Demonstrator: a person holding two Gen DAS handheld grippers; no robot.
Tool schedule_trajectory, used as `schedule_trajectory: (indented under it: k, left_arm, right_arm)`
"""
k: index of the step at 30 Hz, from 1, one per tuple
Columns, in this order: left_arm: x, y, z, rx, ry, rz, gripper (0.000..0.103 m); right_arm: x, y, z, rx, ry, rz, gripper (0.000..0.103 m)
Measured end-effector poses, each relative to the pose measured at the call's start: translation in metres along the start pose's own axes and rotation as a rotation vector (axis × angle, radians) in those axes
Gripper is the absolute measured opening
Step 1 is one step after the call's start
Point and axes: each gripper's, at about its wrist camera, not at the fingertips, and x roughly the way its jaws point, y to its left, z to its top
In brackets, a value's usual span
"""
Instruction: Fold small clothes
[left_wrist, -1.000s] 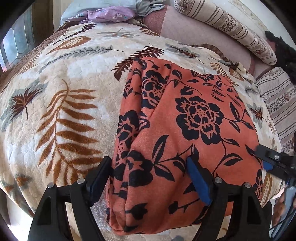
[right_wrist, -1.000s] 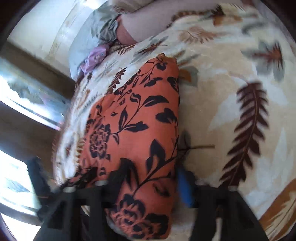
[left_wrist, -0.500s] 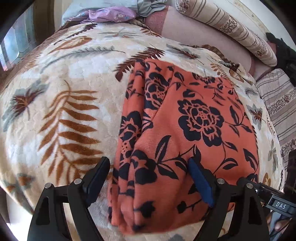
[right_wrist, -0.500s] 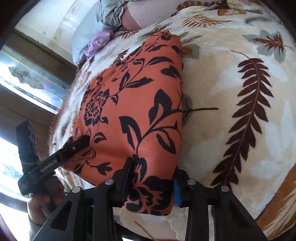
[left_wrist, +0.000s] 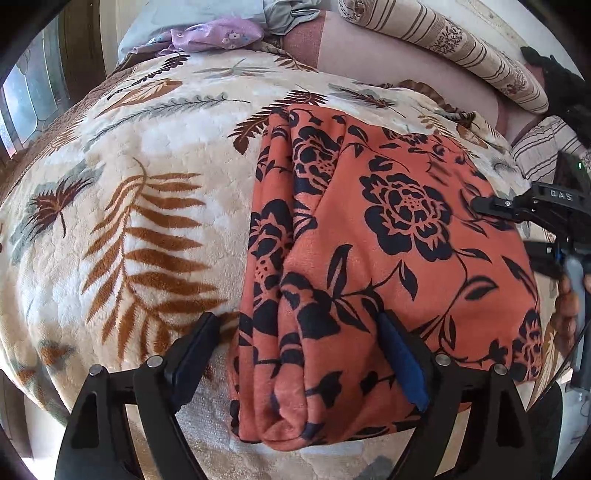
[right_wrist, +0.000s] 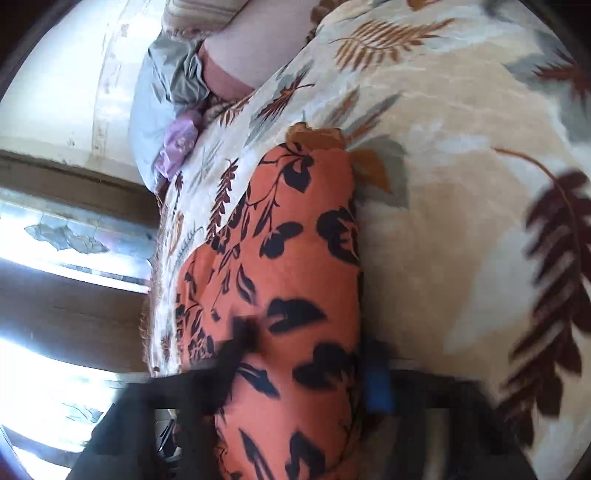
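An orange garment with black flowers (left_wrist: 369, 266) lies folded on the leaf-patterned blanket (left_wrist: 129, 221). My left gripper (left_wrist: 299, 354) is open, its jaws straddling the garment's near left corner, the right pad resting on the cloth. My right gripper (left_wrist: 480, 206) reaches over the garment's right edge in the left wrist view. In the blurred right wrist view the right gripper (right_wrist: 310, 365) straddles the garment (right_wrist: 288, 266) near its edge, jaws apart, one finger above the cloth.
Striped pillows (left_wrist: 461, 48) lie at the back right. A pile of lilac and grey clothes (left_wrist: 218, 33) lies at the head of the bed. A window and wooden frame (right_wrist: 55, 258) are beyond the bed's far side.
The right gripper let go of the garment's near edge, opened wider and moved up along its right side. The left gripper stayed open around the near left corner.
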Motion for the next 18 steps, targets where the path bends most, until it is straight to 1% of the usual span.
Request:
schedule_trajectory:
  k: [1, 2, 3, 4, 5, 6, 7, 8, 9, 10, 11, 12, 13, 14, 15, 16, 17, 18]
  left_arm:
    - [-0.001, 0.000, -0.001, 0.002, 0.000, 0.002, 0.088]
    - [0.000, 0.001, -0.003, 0.001, -0.002, 0.000, 0.088]
    - [0.003, 0.004, -0.002, 0.000, -0.005, 0.001, 0.089]
    - [0.004, 0.004, -0.004, 0.002, -0.009, 0.003, 0.090]
    - [0.004, 0.003, -0.005, 0.007, -0.013, 0.008, 0.091]
    - [0.005, 0.003, -0.004, 0.010, -0.013, 0.012, 0.091]
    - [0.004, 0.003, -0.004, 0.009, -0.010, 0.009, 0.091]
    - [0.004, 0.005, -0.003, 0.004, -0.006, 0.000, 0.091]
    - [0.004, 0.006, -0.003, 0.002, -0.006, -0.004, 0.091]
    - [0.004, 0.005, -0.003, 0.005, -0.009, -0.001, 0.091]
    - [0.005, 0.005, -0.003, 0.006, -0.011, 0.002, 0.091]
    - [0.004, 0.005, -0.004, 0.005, -0.012, 0.003, 0.091]
    - [0.005, 0.005, -0.003, 0.002, -0.012, 0.002, 0.091]
    - [0.005, 0.005, -0.003, 0.000, -0.011, 0.001, 0.091]
    - [0.005, 0.005, -0.003, -0.001, -0.011, 0.002, 0.091]
    - [0.005, 0.005, -0.003, -0.001, -0.012, 0.002, 0.091]
    - [0.005, 0.005, -0.003, 0.000, -0.011, 0.001, 0.091]
    - [0.005, 0.006, -0.004, -0.001, -0.010, -0.002, 0.091]
  right_arm:
    - [-0.007, 0.020, -0.005, -0.105, -0.034, -0.055, 0.032]
    - [-0.015, 0.036, -0.015, -0.215, -0.081, -0.113, 0.031]
    - [-0.016, 0.046, -0.022, -0.286, -0.114, -0.166, 0.031]
    - [-0.010, 0.045, -0.028, -0.322, -0.106, -0.222, 0.031]
    - [0.001, 0.034, -0.026, -0.288, -0.069, -0.236, 0.032]
    - [0.004, 0.021, -0.020, -0.211, -0.056, -0.194, 0.044]
    - [0.000, 0.009, -0.015, -0.113, -0.055, -0.142, 0.052]
    - [-0.004, 0.001, -0.010, -0.038, -0.055, -0.102, 0.069]
    - [-0.008, 0.000, -0.006, -0.023, -0.066, -0.078, 0.071]
    - [-0.012, 0.001, -0.002, -0.028, -0.082, -0.058, 0.071]
    - [-0.017, 0.003, 0.005, -0.025, -0.099, -0.033, 0.075]
    - [-0.018, 0.002, 0.011, -0.007, -0.106, -0.017, 0.081]
    - [-0.017, 0.000, 0.019, 0.014, -0.104, 0.000, 0.084]
    - [-0.009, -0.002, 0.028, 0.029, -0.084, 0.014, 0.085]
    - [0.004, -0.004, 0.036, 0.029, -0.055, -0.003, 0.084]
    - [0.016, -0.003, 0.041, 0.022, -0.022, -0.045, 0.077]
    - [0.024, 0.006, 0.042, -0.018, 0.001, -0.085, 0.030]
    - [0.021, 0.022, 0.041, -0.087, -0.018, -0.127, 0.029]
